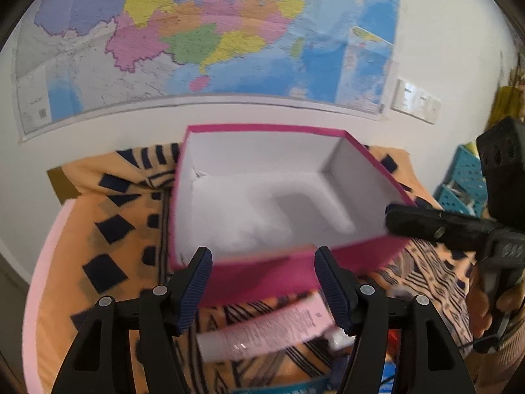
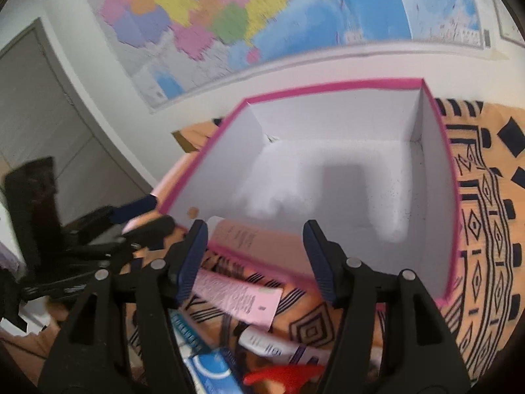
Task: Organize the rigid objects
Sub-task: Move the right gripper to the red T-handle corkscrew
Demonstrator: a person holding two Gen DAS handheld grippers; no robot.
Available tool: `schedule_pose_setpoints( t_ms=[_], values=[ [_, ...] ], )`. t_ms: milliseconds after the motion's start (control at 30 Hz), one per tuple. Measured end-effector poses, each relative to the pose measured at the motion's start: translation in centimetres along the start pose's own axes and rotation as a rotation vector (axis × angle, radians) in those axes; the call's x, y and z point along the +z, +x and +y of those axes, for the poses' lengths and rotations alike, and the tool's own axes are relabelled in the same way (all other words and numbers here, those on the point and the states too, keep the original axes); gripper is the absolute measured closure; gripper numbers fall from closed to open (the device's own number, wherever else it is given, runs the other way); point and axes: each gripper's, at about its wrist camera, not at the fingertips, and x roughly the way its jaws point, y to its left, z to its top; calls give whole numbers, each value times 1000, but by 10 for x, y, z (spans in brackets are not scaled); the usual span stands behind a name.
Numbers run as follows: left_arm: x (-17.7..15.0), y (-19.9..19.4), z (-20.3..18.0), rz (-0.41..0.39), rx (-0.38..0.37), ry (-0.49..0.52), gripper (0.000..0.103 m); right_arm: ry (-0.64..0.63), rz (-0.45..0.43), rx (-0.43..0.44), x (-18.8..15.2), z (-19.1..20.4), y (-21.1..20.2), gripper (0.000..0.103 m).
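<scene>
An open pink box (image 1: 262, 275) with a white inside sits on an orange cloth with dark blue patterns (image 1: 108, 246), close to a white wall that carries a large coloured map (image 1: 203, 32). Nothing lies in the box.

The left gripper (image 1: 262, 290) hangs just in front of the box's near wall, its blue-padded fingers (image 1: 193, 292) spread with nothing between them. Below it, on the cloth and just beside the box, lies a pink tube with a white cap (image 1: 262, 331), on its side. At the right edge of the left wrist view, the right gripper's dark finger reaches over the box's near right corner.

The right gripper (image 2: 256, 262) also stands spread and holds nothing, poised over the near edge of the box. Under it the pink tube shows its flat crimped end (image 2: 236, 298). Nearer the camera lie a white tube with blue print (image 2: 279, 346), a blue and white package (image 2: 213, 371) and something red (image 2: 282, 374), too blurred to name. A blue perforated crate (image 1: 466, 180) stands off to the right
</scene>
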Motion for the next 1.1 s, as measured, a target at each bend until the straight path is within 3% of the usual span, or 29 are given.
schedule_pose_setpoints(
  t_ms=[167, 267, 567, 700, 900, 1100],
  values=[
    [-23, -5, -17, 37, -59, 47, 36, -1, -68, 65, -8, 13, -37, 41],
    [-36, -9, -25, 57, -95, 71, 36, -11, -61, 110, -18, 19, -47, 41],
    [-69, -11, -43, 107, -187, 116, 36, 21, 33, 52, -76, 6, -69, 40],
    [-77, -8, -55, 129, -207, 146, 36, 52, 76, -30, -99, -7, -70, 40],
    [-87, -6, -63, 159, -218, 179, 36, 96, 148, 6, -130, -10, -65, 40],
    [-97, -4, -65, 188, -225, 192, 38, 85, 202, 110, -154, 6, -61, 41]
  ],
)
